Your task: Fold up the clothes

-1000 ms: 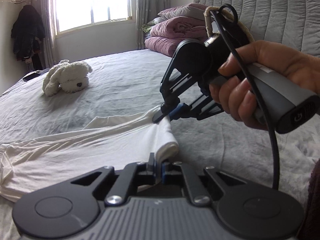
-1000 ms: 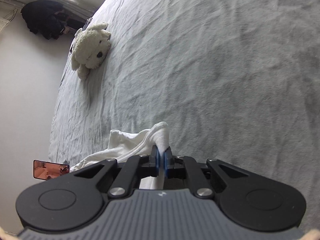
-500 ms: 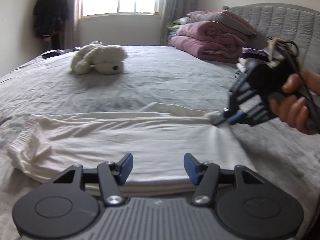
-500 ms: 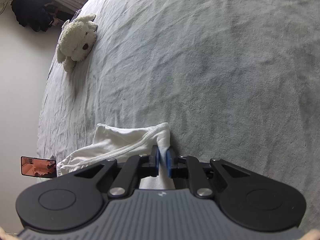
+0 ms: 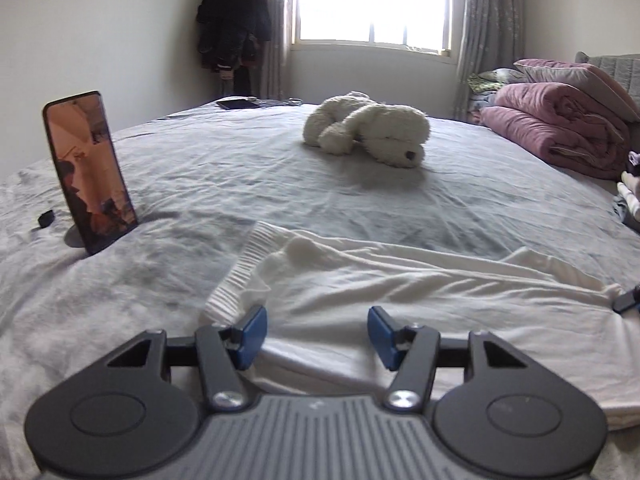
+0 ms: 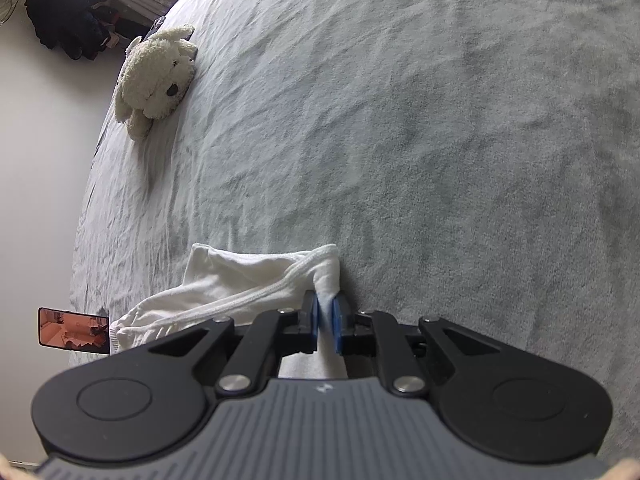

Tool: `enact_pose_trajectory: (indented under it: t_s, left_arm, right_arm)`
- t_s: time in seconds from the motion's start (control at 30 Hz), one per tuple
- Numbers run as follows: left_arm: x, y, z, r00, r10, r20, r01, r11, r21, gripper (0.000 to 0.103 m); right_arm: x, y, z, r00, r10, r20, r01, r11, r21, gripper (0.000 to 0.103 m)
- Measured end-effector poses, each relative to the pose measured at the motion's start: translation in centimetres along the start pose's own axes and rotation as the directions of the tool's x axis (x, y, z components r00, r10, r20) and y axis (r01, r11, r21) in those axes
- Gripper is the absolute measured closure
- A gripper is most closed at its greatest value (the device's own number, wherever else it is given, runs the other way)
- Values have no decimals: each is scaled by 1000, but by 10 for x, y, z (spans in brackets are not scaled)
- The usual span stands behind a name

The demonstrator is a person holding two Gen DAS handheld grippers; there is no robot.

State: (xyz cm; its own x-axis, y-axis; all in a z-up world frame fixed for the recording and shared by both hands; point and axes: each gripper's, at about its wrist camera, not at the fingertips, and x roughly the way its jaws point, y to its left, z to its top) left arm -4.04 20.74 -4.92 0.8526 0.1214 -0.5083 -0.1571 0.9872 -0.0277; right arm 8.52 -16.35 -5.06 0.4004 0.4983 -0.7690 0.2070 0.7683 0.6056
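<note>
A home bedroom: grey bed [image 5: 280,168], plush dog [image 5: 366,128], folded quilts [image 5: 560,128], curtained window [image 5: 372,0].

garment [image 5: 400,292] on bed [image 5: 240,168] | phone [image 5: 90,172] left (propped upright) | plush dog [image 5: 368,128] behind

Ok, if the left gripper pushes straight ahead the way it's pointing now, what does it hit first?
Most likely the white garment: the left gripper is open with the cloth spread right in front of its pads. Beyond lies grey bedding; the plush dog sits farther back.
</note>
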Motion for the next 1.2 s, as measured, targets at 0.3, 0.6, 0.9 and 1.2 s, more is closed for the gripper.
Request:
enact_pose_trajectory:
  t_s: [0.3,0.6,0.9,1.2]
  left_arm:
    - [-17,-11,6,999,-27,33,27,1000,15,45]
    - [-31,-65,-4,972,-234,-5,231,956,180,42]
    - [-49,-116,-23,891,-449,-71,444,828,341,41]
    - [-59,-153,-41,818,-554,-153,553,687,471,41]
  right_arm:
    - [-2,-2,1,1000,10,-10,-10,1000,14,90]
    - [-10,-7,-2,996,47,-80,-49,999,-22,72]
    - [-6,-7,-4,975,97,-200,-128,981,-146,69]
    - [-5,-12,-7,949,134,-284,-196,959,-202,69]
